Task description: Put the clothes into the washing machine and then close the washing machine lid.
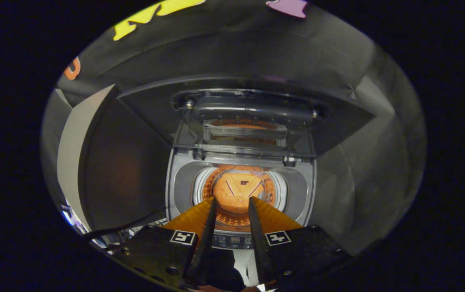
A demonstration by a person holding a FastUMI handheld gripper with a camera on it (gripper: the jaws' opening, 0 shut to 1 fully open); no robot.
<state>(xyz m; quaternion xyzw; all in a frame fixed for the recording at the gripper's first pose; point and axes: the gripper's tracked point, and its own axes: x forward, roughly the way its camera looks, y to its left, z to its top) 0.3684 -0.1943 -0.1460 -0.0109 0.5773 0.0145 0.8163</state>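
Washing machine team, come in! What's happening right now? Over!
Tongs open, empty, above the washing machine. Orange clothes inside the drum. Lid up, not yet closed. Nothing blocking it.

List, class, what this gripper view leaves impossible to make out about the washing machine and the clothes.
- Orange garment in the drum: its near part is covered by the open tool, which holds nothing.
- Control panel: markings too small and partly behind the fingers.
- Raised lid: glare and reflections blur its window.
- Drum depth: hidden under the garment.
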